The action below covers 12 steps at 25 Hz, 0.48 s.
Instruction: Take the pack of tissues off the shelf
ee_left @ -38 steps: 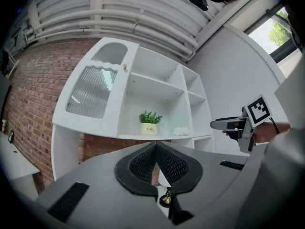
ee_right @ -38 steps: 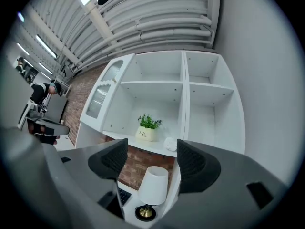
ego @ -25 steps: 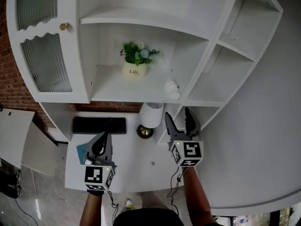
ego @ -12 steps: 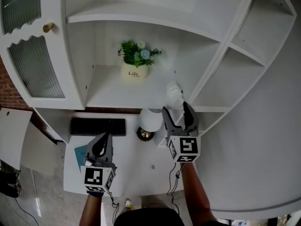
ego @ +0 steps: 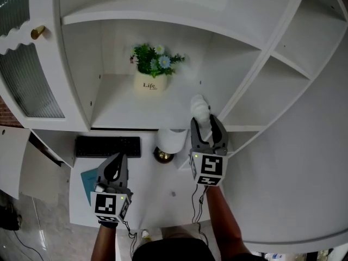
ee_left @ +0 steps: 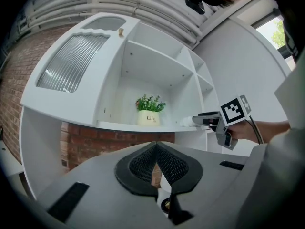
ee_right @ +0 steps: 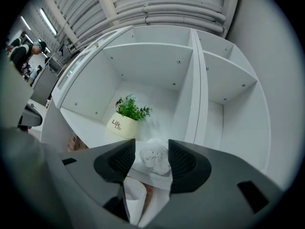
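The pack of tissues, a small white crinkled bundle, lies at the right front end of the white shelf, beside the upright divider. My right gripper reaches onto the shelf edge with the pack between its two jaws. The jaws are closing on it, with a thin gap still showing at the left pad. My left gripper hangs lower, over the desk and away from the shelf, its jaws shut together on nothing.
A potted plant marked "Life" stands further back on the same shelf. Below are a white lamp shade, a brass base and a black keyboard. A ribbed-glass cabinet door is at the left.
My right gripper has risen and moved forward from below the shelf edge until the tissue pack sits between its jaws, which have narrowed. The left gripper has barely shifted.
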{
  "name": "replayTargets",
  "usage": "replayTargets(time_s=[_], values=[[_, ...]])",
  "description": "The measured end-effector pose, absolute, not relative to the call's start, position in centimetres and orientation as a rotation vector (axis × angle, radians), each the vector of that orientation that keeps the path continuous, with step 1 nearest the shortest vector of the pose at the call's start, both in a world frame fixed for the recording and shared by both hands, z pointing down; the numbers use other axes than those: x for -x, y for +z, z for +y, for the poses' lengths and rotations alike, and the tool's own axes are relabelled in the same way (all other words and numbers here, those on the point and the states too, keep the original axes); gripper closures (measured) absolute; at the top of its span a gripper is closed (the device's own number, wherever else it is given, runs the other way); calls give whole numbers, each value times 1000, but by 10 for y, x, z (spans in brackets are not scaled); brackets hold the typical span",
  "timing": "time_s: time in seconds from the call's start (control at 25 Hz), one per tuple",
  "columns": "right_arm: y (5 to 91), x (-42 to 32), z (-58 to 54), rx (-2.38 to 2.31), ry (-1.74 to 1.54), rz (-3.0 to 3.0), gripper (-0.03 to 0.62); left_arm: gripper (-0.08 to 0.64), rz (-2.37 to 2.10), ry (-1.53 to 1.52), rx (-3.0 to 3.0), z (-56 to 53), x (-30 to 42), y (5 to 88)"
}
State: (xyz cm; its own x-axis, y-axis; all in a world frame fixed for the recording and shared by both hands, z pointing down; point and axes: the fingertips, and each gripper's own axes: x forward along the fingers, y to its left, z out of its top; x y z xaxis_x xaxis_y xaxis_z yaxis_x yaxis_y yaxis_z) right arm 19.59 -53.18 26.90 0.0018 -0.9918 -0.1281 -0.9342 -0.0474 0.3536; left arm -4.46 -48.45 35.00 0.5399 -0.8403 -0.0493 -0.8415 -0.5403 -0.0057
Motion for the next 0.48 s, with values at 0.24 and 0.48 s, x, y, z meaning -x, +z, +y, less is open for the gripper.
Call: replayTargets(time_s=[0.24, 0.48], values=[[275, -201, -534, -2110, -496, -1980, 445, 543, 1478, 72, 2746, -490, 36, 353], [278, -209, -534, -2129, -460, -1948, 489, 544, 1462, 63, 2757, -485, 32, 355]])
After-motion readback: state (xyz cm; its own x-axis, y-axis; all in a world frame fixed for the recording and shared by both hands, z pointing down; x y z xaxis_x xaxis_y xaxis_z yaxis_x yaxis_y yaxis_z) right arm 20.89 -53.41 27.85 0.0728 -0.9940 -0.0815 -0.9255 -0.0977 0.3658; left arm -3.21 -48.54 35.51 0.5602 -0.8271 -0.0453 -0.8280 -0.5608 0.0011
